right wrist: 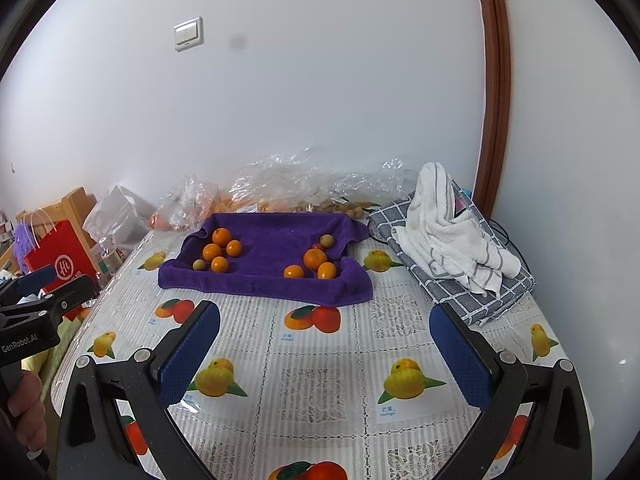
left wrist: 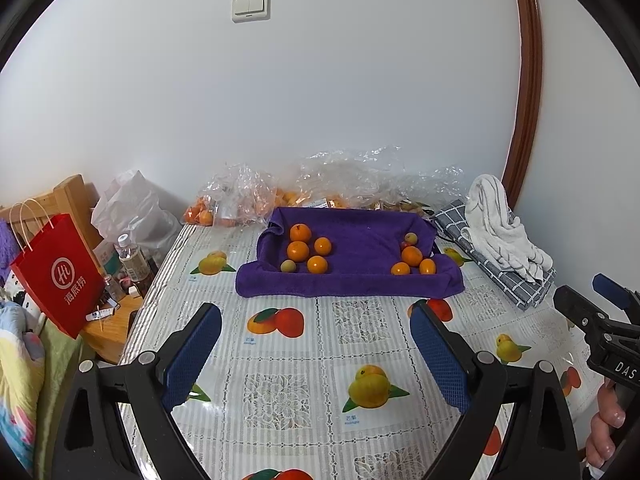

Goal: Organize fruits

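Left gripper [left wrist: 316, 354], lower frame: fingers spread wide, empty, above the fruit-print tablecloth [left wrist: 288, 364]. Right gripper [right wrist: 325, 356], lower frame: likewise spread, empty. Purple towel [left wrist: 352, 276], frame centre: two fruit clusters, oranges with a small greenish fruit at its left [left wrist: 306, 254], oranges and smaller fruits at its right [left wrist: 414, 258]. White towel [right wrist: 448, 228] on checked cloth [right wrist: 496, 292], right.

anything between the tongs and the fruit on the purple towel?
Nothing visible. Both the left tongs and right tongs are open over bare tablecloth, and only flat printed cloth lies between them and the fruit on the purple towel. The white towel sits off to the right.
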Motion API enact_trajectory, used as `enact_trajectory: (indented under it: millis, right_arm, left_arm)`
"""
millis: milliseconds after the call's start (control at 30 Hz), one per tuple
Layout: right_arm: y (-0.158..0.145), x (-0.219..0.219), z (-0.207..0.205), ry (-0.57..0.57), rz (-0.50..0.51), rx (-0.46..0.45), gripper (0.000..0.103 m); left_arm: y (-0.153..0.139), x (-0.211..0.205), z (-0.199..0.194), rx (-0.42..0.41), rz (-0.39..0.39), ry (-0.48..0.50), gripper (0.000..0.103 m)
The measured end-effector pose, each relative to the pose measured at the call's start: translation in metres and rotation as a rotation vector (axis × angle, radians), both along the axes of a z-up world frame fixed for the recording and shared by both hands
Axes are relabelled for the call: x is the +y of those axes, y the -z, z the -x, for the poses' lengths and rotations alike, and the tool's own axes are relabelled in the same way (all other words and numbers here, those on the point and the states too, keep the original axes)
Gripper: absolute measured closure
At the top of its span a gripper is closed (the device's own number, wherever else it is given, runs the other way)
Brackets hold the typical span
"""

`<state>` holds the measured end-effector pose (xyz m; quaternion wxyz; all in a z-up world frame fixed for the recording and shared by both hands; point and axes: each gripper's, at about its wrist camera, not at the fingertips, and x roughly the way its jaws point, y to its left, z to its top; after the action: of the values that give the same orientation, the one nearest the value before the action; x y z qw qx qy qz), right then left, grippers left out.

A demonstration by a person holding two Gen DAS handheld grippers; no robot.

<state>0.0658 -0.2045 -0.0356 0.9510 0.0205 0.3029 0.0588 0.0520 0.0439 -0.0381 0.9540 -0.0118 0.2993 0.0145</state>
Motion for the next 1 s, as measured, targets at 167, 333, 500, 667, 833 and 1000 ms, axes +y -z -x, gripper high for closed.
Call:
enact_trajectory:
  millis: [167, 333, 500, 667, 833, 1000]
  right_arm:
    - [-0.0004, -0.0002, 0.0012, 0.001, 0.0, 0.0, 0.0]
    - [0.0001, -0.0001, 0.001, -0.001, -0.001, 0.001, 0.0]
    - [-0.0003, -0.0001, 0.0012, 0.0, -0.002, 0.001, 0.0]
    - [-0.0009, 0.0003, 0.001, -0.001, 0.001, 0.003, 0.0]
    - [0.0001, 0.0002, -0.0003, -0.003, 0.0, 0.002, 0.0]
    - [0.0005, 0.0001, 0.0007, 0.0, 0.0, -0.001, 0.0]
  left_arm:
    - [-0.0011, 0.0002, 0.0011, 0.006, -0.001, -0.005, 0.007]
    - [-0.0012, -0.0001, 0.001, 0.003, -0.003, -0.003, 0.007]
    - [-0.0012, -0.0005, 0.0011, 0.001, -0.004, -0.004, 0.007]
    - [-0.0015, -0.0009, 0.0021, 0.0, -0.004, -0.004, 0.007]
    - [-0.0017, -0.0017, 0.0044, 0.0, -0.006, -0.002, 0.007]
    - [-0.0033, -0.0008, 0.0035, 0.0, 0.002, -0.006, 0.007]
